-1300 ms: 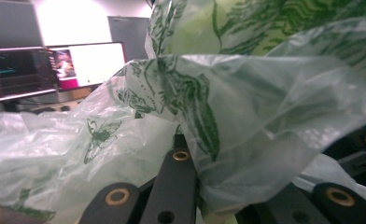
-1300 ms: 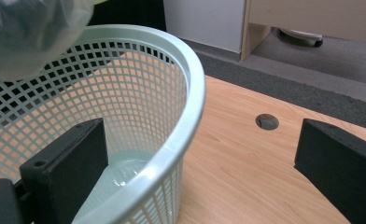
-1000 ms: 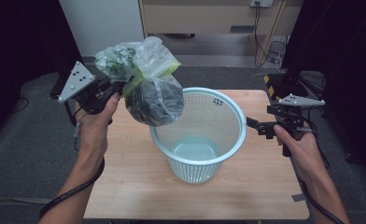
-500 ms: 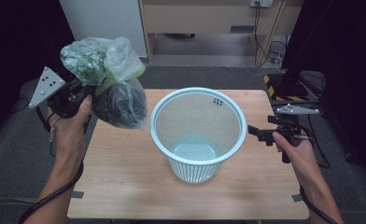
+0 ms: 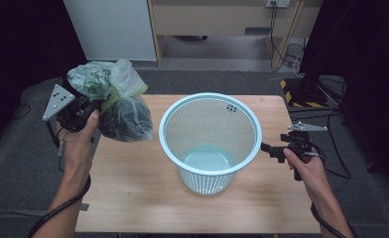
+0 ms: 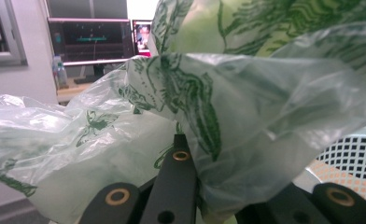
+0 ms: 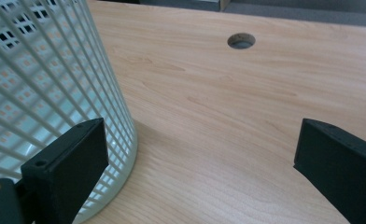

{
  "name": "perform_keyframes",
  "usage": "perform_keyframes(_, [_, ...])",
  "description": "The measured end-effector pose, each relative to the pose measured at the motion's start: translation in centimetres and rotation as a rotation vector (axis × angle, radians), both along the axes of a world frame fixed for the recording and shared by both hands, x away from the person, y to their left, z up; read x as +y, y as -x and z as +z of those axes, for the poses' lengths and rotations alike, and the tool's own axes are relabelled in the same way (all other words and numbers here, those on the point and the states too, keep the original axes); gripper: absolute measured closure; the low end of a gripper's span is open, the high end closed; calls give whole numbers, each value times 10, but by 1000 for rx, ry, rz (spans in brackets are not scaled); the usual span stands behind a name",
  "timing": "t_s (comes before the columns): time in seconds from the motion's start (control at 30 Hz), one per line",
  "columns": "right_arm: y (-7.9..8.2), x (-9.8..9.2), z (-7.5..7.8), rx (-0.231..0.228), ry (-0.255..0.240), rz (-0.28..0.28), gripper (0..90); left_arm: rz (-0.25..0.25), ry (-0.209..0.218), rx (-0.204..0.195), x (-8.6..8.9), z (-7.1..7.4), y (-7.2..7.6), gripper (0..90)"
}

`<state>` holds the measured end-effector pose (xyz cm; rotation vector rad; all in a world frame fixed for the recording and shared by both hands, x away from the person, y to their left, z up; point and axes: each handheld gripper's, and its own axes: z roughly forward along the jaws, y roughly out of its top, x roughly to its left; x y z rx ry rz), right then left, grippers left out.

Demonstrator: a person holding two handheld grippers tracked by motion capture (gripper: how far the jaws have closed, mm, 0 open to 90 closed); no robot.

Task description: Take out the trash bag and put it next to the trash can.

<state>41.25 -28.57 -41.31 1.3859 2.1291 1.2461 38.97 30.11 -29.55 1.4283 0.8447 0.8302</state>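
A pale blue mesh basket [image 5: 210, 139] stands upright in the middle of the wooden table [image 5: 133, 198]. My left gripper [image 5: 99, 105] is shut on a clear plastic bag with green print [image 5: 115, 101], full of dark stuff, hanging over the table's left edge, left of the basket. In the left gripper view the bag [image 6: 228, 107] bunches over the black jaws, and the basket rim [image 6: 354, 154] shows at lower right. My right gripper [image 5: 274, 151] is open just right of the basket, low by the table. In the right gripper view its jaws stand wide apart beside the basket wall [image 7: 45, 88], nothing between them.
A round cable hole [image 7: 241, 40] lies in the tabletop beyond the right gripper. Cables and a black stand [image 5: 306, 74] sit on the floor at the back right. A white cabinet [image 5: 110, 25] stands behind the table at left.
My left gripper has carried the bag leftward and down, away from above the basket rim. The right gripper has sunk toward the table beside the basket.
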Motion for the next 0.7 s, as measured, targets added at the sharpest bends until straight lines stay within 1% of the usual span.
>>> perform_keyframes(0.07, [-1,-2,-9,15,-3,-6,33,4,20,19,1,-8,-4,885])
perform_keyframes(0.1, [-1,-2,-12,19,-3,-6,33,5,21,24,1,-11,-5,886])
perform_keyframes(0.17, [-3,-4,-19,33,-11,-10,34,12,4,35,0,-17,-10,885])
perform_keyframes(0.2, [-3,-5,-22,45,-14,-14,34,13,4,38,0,-20,-12,886])
perform_keyframes(0.23, [-4,-6,-25,49,-13,-16,34,16,-8,40,0,-23,-14,885])
perform_keyframes(0.33, [-5,-7,-31,60,-19,-25,35,21,-26,61,-2,-33,-19,886])
perform_keyframes(0.4, [-6,-7,-35,67,-30,-30,35,24,-17,73,-2,-41,-21,886])
perform_keyframes(0.47, [-6,-7,-39,77,-33,-29,34,25,-16,77,-4,-46,-22,885])
perform_keyframes(0.6, [-7,-3,-48,92,-28,-32,34,21,-43,99,-12,-58,-26,885])
perform_keyframes(0.63, [-8,-3,-50,94,-23,-25,34,19,-48,104,-14,-60,-27,885])
perform_keyframes(0.7, [-8,-1,-53,107,-28,-26,34,15,-54,113,-19,-64,-31,885])
